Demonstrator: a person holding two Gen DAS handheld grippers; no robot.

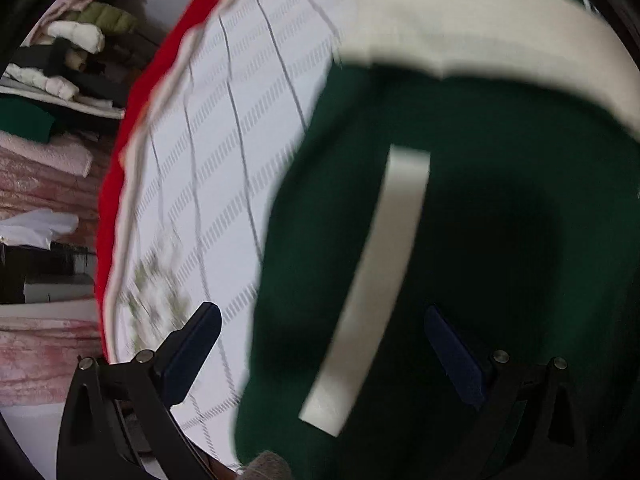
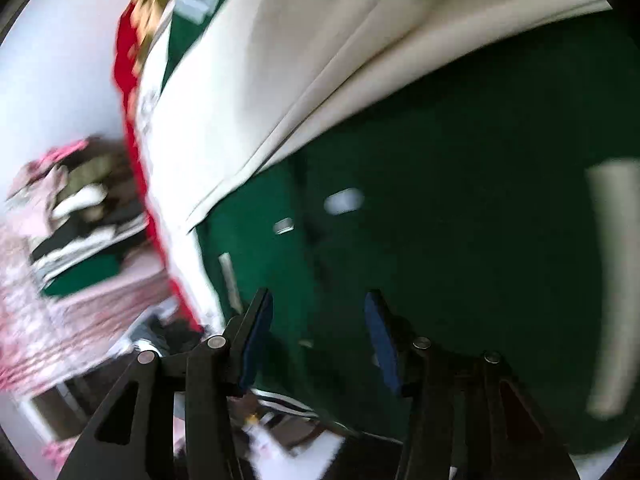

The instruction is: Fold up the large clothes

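Observation:
A dark green garment (image 1: 500,200) with a white stripe (image 1: 384,260) and a cream panel (image 1: 460,32) lies on a bed's white patterned sheet (image 1: 240,140). My left gripper (image 1: 320,316) hangs above the garment's left edge, open wide, with nothing pinched; one finger is over the sheet, the other over the green cloth. In the blurred right wrist view the same green garment (image 2: 460,200) fills the frame, with cream fabric (image 2: 300,80) folded across its top. My right gripper (image 2: 319,298) stands open over the green cloth, pads apart and pressing on nothing.
A red border (image 1: 160,80) runs along the sheet's left edge. Beyond it, shelves hold stacked folded clothes (image 1: 80,40) and pink bedding (image 1: 40,184). The right wrist view shows the same red border (image 2: 132,120) and clothes stack (image 2: 80,200) at the left.

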